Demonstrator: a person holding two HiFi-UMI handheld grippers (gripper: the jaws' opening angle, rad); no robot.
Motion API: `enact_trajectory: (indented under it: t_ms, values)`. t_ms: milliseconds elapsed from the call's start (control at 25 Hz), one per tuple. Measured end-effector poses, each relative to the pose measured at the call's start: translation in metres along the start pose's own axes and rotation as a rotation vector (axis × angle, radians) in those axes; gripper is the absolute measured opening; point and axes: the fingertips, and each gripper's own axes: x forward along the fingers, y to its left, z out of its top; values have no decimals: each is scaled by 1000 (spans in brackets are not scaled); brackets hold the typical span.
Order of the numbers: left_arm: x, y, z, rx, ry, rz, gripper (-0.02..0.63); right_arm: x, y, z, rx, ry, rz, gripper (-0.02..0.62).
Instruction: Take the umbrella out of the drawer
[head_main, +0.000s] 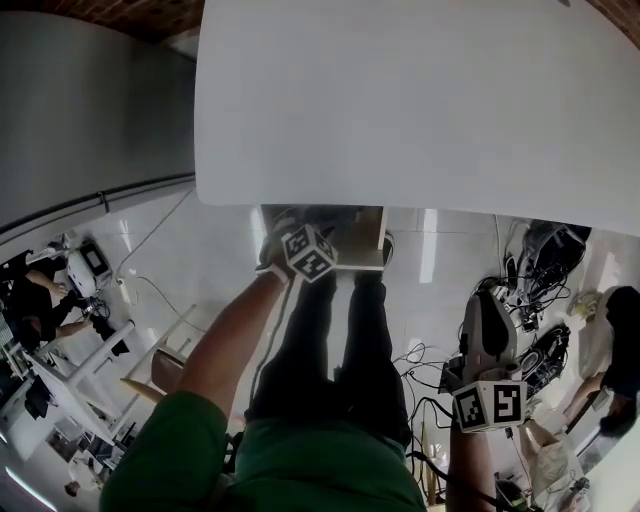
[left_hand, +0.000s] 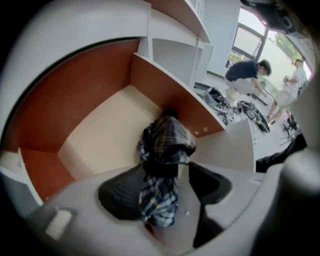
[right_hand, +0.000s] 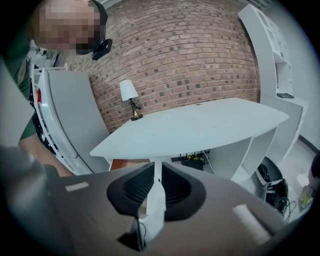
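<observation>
The drawer (left_hand: 100, 135) stands open under the white table (head_main: 420, 110), with a cream floor and red-brown walls. A folded plaid umbrella (left_hand: 165, 140) lies in it against the right wall. My left gripper (left_hand: 165, 172) points steeply down into the drawer. Its jaws are open and straddle the umbrella's near end, with a sliver of room at the right pad (left_hand: 210, 182). In the head view only its marker cube (head_main: 310, 252) shows at the table's front edge. My right gripper (right_hand: 157, 185) hangs off to the right (head_main: 487, 305), its pads nearly together, with nothing in them.
A small lamp (right_hand: 131, 100) stands on the table's far end by the brick wall. Cables and gear (head_main: 525, 300) lie on the floor at the right. People (left_hand: 247, 75) work beyond the drawer. White shelving (right_hand: 272, 55) rises at the right.
</observation>
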Motion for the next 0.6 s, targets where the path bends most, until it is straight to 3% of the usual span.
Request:
enact_trajectory:
  t_ms: [440,600]
  values:
    - [56,2,-11,91,83,9,305,0,-19,-30,-1,65,-29,41]
    - [63,8,-12,105,123,38,275,-2,-22,-35,5,74,-30,41]
